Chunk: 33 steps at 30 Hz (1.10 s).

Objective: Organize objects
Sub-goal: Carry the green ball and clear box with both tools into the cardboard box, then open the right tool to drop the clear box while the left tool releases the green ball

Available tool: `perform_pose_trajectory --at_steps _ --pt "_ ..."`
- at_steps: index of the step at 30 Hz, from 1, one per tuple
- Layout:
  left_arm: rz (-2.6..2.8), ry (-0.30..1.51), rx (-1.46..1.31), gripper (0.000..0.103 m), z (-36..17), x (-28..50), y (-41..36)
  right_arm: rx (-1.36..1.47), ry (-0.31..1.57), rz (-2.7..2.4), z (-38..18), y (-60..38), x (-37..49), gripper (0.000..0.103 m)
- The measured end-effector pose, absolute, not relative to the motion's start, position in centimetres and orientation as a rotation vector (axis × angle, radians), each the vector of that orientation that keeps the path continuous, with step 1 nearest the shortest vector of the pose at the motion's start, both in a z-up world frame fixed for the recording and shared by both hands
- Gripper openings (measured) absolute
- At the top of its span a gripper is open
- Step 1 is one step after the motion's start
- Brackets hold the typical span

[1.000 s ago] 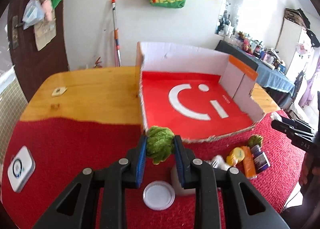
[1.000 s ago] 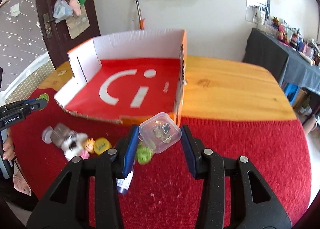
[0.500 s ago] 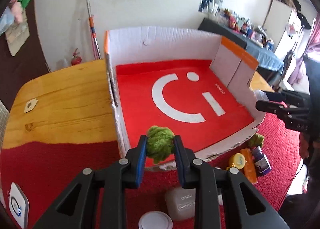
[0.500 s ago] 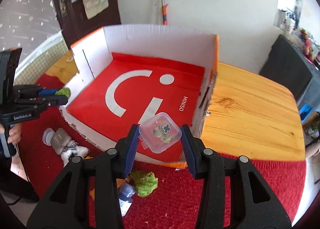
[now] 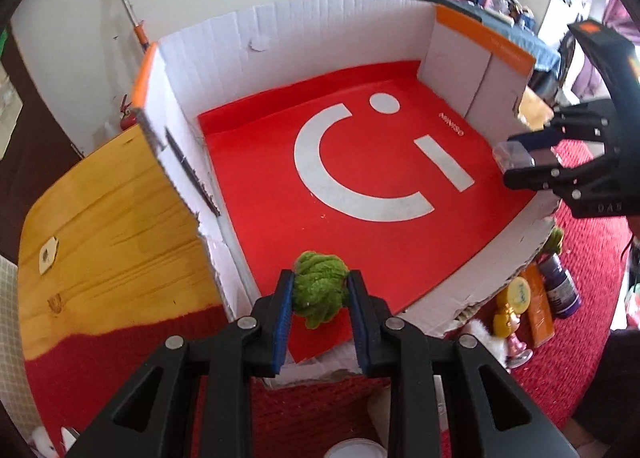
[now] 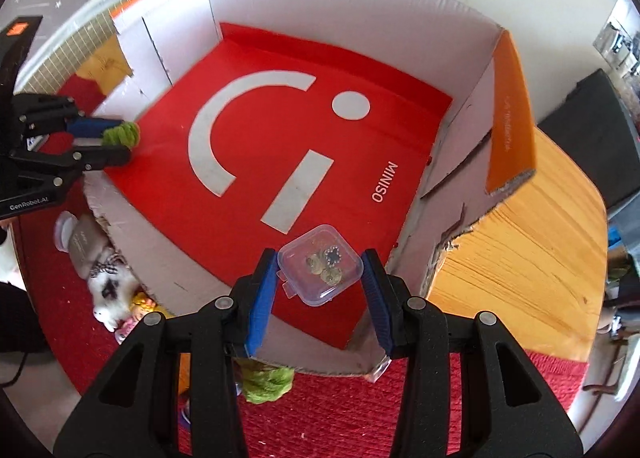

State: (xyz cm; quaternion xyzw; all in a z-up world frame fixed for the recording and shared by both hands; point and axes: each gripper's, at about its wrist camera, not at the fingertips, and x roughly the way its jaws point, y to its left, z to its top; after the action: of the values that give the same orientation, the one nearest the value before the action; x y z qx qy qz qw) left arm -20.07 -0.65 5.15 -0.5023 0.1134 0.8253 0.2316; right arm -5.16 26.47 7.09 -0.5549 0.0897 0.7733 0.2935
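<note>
Left gripper (image 5: 319,300) pinches green plush (image 5: 319,293); right gripper (image 6: 320,278) clamps clear lidded tub (image 6: 321,265). Both loads hang over the near edge of the cardboard box (image 5: 288,29). Risk: the tub sits skewed between the pads, so it may slip or tip on release; the plush could snag a pad. Versus a second ago: both grippers were short of the box over the red cloth, now over its red floor

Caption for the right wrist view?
Right gripper holds a small clear plastic box over the red-floored cardboard box.
</note>
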Motion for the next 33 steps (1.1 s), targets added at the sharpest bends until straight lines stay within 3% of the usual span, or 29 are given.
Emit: perform_pose_trajectory --at_steps 16,33 --pt "2.145 0.535 -1.400 0.028 4.4 -20.2 0.9 -1.607 0.250 1.977 5.5 26.0 -5.3 0.041" --pt "2.091 0.569 -1.401 0.028 4.4 -20.6 1.3 -1.632 0.271 1.964 5.1 24.7 -3.8 0.041"
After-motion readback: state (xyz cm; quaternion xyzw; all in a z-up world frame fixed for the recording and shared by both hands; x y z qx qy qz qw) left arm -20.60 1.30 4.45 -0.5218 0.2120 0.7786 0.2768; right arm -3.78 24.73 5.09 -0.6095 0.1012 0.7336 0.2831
